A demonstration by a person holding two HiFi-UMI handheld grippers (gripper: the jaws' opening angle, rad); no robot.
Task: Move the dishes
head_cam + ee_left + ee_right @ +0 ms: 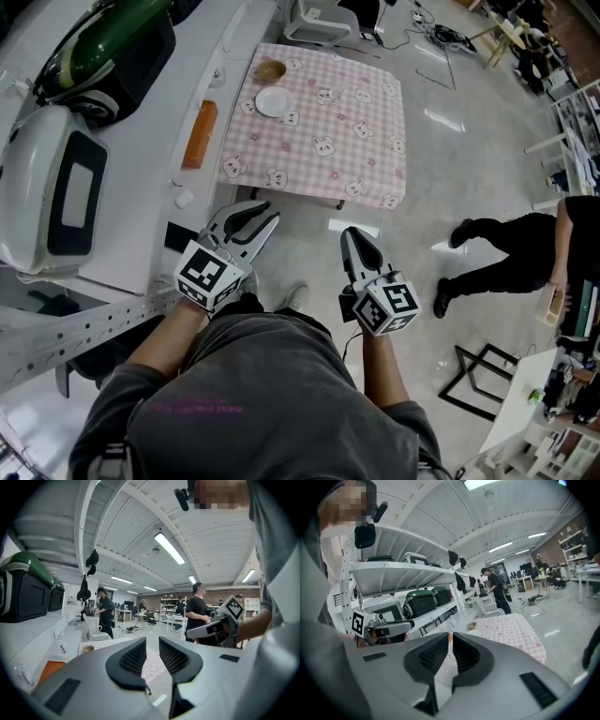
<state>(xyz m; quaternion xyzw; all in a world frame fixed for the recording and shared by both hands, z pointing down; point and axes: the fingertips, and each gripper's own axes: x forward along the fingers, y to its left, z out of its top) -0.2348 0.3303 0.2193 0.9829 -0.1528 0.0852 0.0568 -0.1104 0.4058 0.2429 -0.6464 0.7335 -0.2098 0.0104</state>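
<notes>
A low table with a pink checked cloth [347, 131] stands ahead of me on the floor. On its far left corner sit a white plate [273, 101] and a small brown bowl [271, 70]. Both grippers hang in the air short of the table, well apart from the dishes. My left gripper [263, 213] has its jaws apart with nothing between them, and the cloth [152, 665] shows through the gap of the left gripper [152, 640]. My right gripper [354, 234] is shut and empty. In the right gripper view the bowl [472, 626] lies beyond the right gripper [451, 637].
A white shelf runs along the left with an orange object [199, 134], green-and-black cases [103, 56] and a white case [56, 187]. A white chair [319, 23] stands behind the table. A person [525, 248] stands at the right, near a black frame [478, 375] on the floor.
</notes>
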